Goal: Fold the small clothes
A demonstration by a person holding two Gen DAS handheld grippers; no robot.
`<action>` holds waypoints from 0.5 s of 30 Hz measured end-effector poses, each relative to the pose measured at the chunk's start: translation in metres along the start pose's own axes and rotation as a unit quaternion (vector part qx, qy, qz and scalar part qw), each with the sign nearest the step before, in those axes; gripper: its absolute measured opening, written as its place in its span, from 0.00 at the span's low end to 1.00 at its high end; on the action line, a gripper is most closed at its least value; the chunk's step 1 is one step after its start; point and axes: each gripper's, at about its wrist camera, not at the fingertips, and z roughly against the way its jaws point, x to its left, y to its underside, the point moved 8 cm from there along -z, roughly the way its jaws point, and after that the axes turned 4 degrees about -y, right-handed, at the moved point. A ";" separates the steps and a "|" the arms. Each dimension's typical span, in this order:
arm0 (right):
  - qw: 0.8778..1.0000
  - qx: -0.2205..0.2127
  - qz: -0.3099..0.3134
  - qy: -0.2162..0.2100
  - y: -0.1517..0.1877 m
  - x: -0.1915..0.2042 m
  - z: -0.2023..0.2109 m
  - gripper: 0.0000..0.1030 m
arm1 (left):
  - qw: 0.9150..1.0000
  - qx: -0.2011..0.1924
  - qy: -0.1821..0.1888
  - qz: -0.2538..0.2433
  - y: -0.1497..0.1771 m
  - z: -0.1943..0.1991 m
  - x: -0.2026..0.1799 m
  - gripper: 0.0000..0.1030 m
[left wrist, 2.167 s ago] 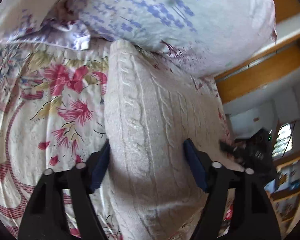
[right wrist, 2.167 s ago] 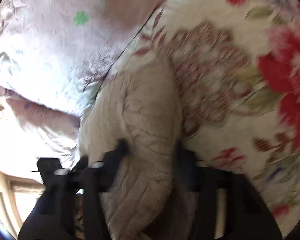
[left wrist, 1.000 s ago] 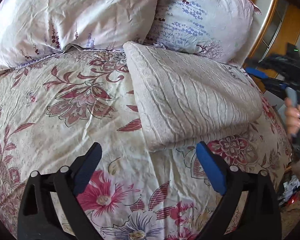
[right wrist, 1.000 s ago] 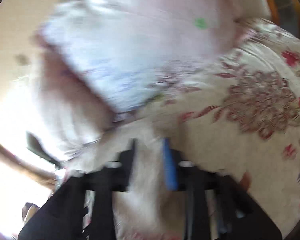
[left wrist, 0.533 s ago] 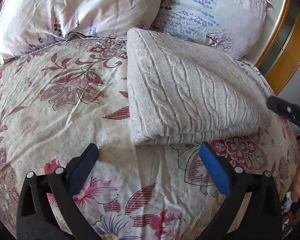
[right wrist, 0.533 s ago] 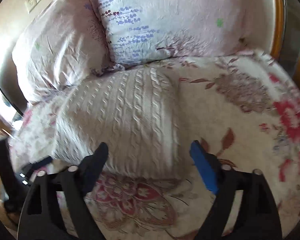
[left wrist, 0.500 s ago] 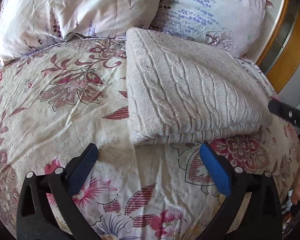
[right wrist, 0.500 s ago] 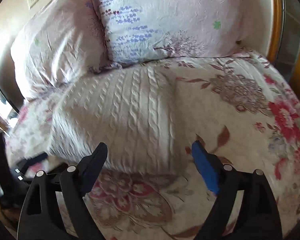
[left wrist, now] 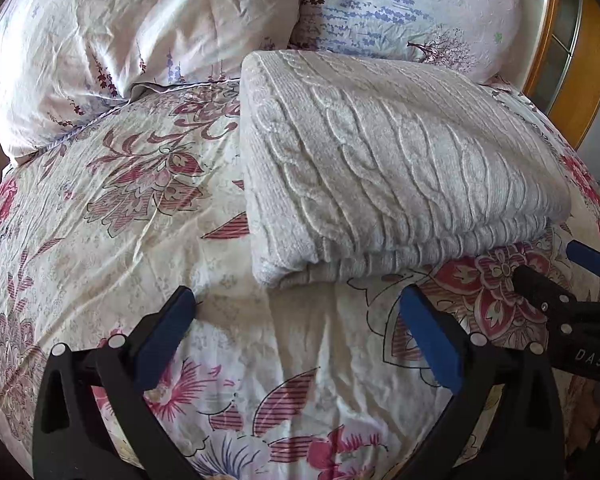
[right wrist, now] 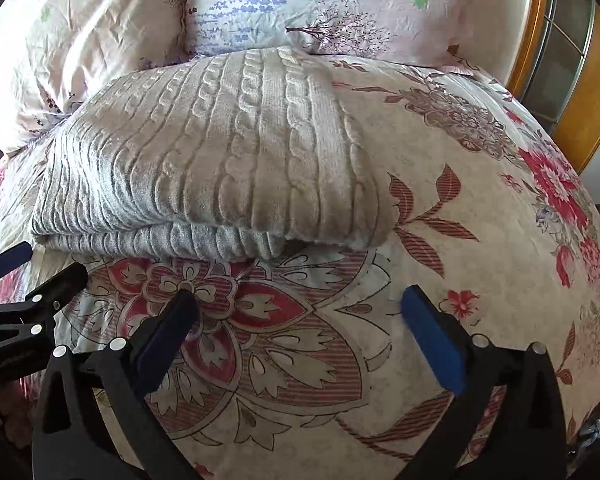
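A cream cable-knit sweater (left wrist: 388, 164) lies folded into a thick rectangle on the floral bedspread (left wrist: 112, 216), its far edge against the pillows. It also shows in the right wrist view (right wrist: 220, 152). My left gripper (left wrist: 296, 304) is open and empty, just in front of the sweater's near left corner. My right gripper (right wrist: 296, 300) is open and empty, in front of the sweater's near right part. The right gripper's fingers (left wrist: 548, 284) show at the right edge of the left wrist view. The left gripper's fingers (right wrist: 32, 280) show at the left edge of the right wrist view.
Two pale printed pillows (left wrist: 140, 36) (right wrist: 320, 4) lean at the head of the bed behind the sweater. A wooden frame with glass (right wrist: 572, 64) stands to the right of the bed. The bedspread (right wrist: 480, 208) stretches right of the sweater.
Both grippers have let go of the sweater and drawn back from it, open. The sweater now lies folded and still on the bed.
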 end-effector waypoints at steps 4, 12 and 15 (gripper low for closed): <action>1.000 -0.001 0.000 0.001 0.001 0.001 0.003 0.99 | 1.000 0.000 0.000 0.000 0.000 0.000 0.000 0.98; 1.000 0.000 0.002 -0.001 0.002 0.002 0.004 0.99 | 1.000 0.000 0.000 0.000 0.000 -0.001 0.000 0.98; 1.000 -0.001 0.001 0.000 0.002 0.001 0.004 0.99 | 1.000 0.000 0.000 0.000 0.000 -0.001 0.000 0.98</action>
